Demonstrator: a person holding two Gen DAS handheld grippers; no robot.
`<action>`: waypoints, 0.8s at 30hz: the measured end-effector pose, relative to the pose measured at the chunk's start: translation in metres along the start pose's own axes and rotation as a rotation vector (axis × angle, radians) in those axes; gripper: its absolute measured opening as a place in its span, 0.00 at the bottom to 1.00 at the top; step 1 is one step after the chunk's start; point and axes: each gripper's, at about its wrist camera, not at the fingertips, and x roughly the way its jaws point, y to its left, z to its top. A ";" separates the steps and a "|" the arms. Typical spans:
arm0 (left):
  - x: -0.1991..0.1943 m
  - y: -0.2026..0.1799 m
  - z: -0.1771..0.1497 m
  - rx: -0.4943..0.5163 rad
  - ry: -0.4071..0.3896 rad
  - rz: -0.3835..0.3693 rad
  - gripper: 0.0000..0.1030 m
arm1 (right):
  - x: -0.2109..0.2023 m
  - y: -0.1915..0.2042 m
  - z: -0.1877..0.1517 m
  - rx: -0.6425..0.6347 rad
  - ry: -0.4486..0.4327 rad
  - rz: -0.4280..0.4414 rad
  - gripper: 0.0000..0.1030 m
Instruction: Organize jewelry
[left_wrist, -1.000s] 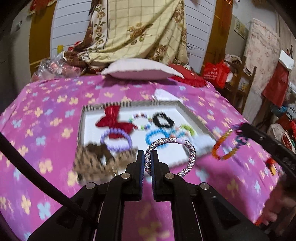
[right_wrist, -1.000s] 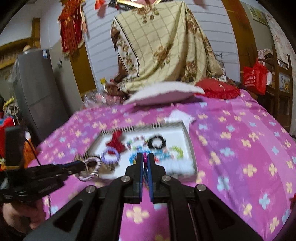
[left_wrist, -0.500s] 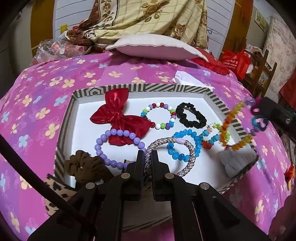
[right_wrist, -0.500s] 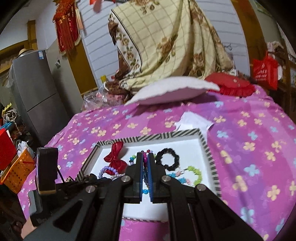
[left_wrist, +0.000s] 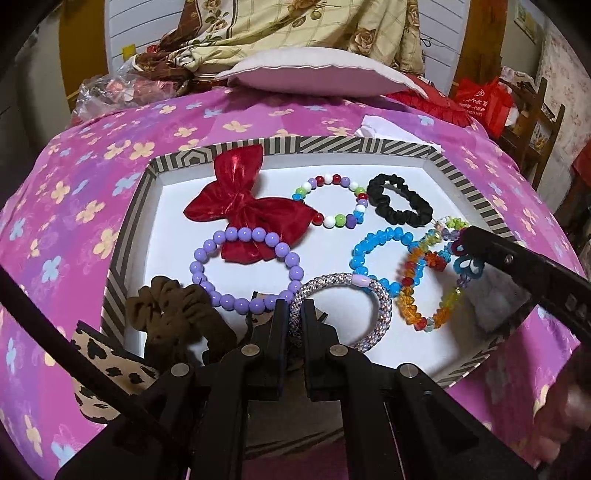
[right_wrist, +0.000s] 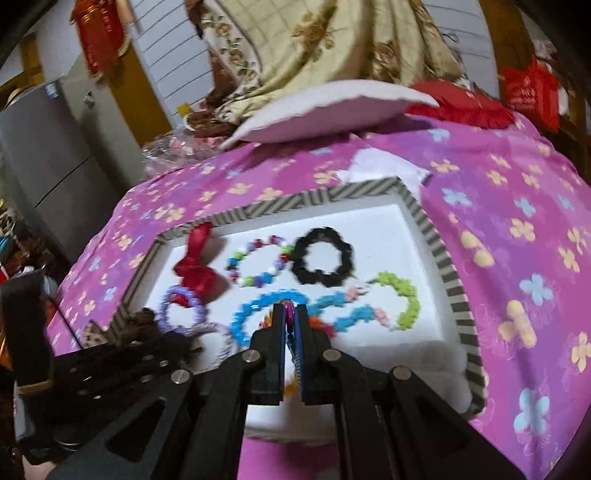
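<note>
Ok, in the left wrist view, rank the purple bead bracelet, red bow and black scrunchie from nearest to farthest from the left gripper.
From the left gripper:
1. Purple bead bracelet, just ahead, left.
2. Red bow, behind it, mid-tray.
3. Black scrunchie, far right, near the back rim.

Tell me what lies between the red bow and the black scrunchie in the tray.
A multicolour bead bracelet lies between the red bow and the black scrunchie, on the white tray floor. Both wrist views show this; the left is sharper.

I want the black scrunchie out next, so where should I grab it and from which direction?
Pinch the black scrunchie on its far arc, coming straight down. It lies flat as an open ring, and that side faces bare tray floor, away from the multicolor bead bracelet beside it.
</note>
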 end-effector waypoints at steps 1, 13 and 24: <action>0.000 0.000 0.000 0.001 -0.001 -0.001 0.03 | 0.000 -0.002 0.000 0.003 -0.004 -0.005 0.04; -0.004 0.002 -0.001 -0.013 -0.013 0.027 0.38 | -0.019 0.001 -0.004 -0.011 -0.020 -0.055 0.10; -0.086 0.010 -0.028 -0.007 -0.160 0.022 0.76 | -0.095 0.010 -0.047 -0.006 -0.062 -0.117 0.67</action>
